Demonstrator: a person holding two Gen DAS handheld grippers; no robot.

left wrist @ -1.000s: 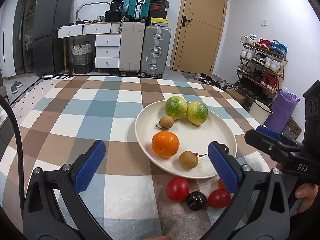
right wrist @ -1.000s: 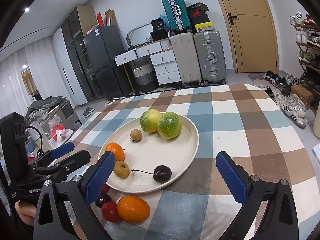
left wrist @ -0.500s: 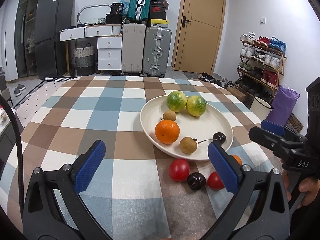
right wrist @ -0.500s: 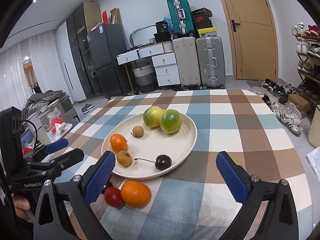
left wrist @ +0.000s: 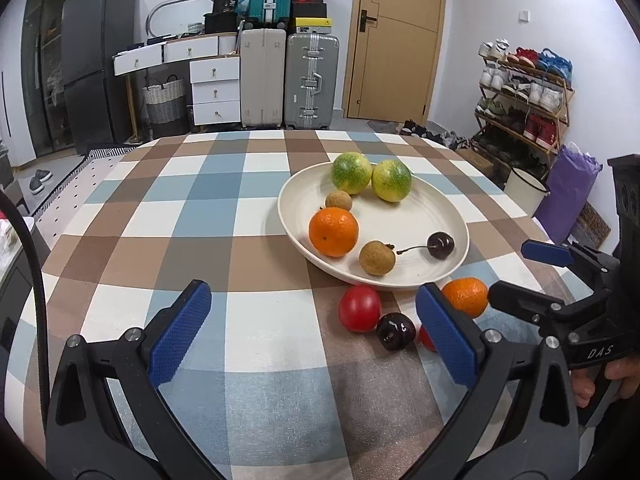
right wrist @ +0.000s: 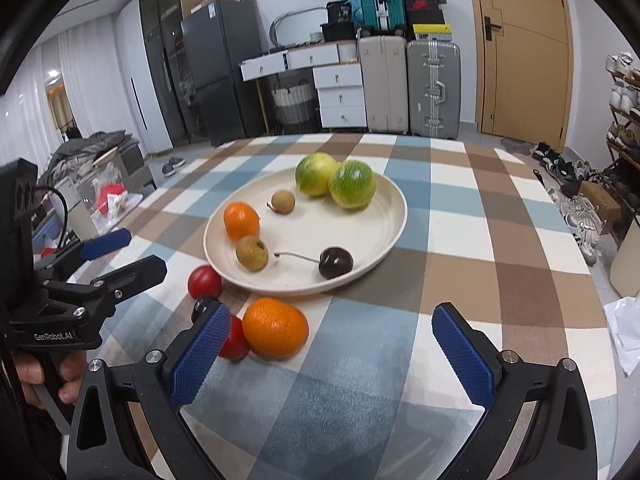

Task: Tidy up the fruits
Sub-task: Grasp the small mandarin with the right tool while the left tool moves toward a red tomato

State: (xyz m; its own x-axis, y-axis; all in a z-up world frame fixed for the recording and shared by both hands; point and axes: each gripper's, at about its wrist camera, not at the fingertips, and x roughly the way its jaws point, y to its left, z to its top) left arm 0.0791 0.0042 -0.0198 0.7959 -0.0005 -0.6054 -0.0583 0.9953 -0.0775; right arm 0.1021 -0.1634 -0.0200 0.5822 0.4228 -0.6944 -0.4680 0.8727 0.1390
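Observation:
A cream plate (left wrist: 420, 216) (right wrist: 384, 216) on the checkered tablecloth holds two green-yellow fruits (left wrist: 351, 173), an orange (left wrist: 333, 231), two small brown fruits (left wrist: 377, 257) and a dark cherry (left wrist: 440, 245). In front of the plate on the cloth lie a red tomato (left wrist: 359, 308), a dark cherry (left wrist: 396, 331), an orange (right wrist: 275, 328) and another red tomato (right wrist: 236, 340), part hidden. My left gripper (left wrist: 312, 332) is open and empty, near these loose fruits. My right gripper (right wrist: 328, 356) is open and empty, just right of the loose orange.
The checkered table (left wrist: 200, 208) fills the foreground. Suitcases (left wrist: 312, 80), a drawer unit and a door stand behind it. A shoe rack (left wrist: 520, 96) is on the right. A cluttered low surface (right wrist: 104, 200) lies left of the table.
Both grippers have pulled back toward the near table edge and risen a little, so the plate and loose fruits now sit farther away. Both stay open; no fruit has moved.

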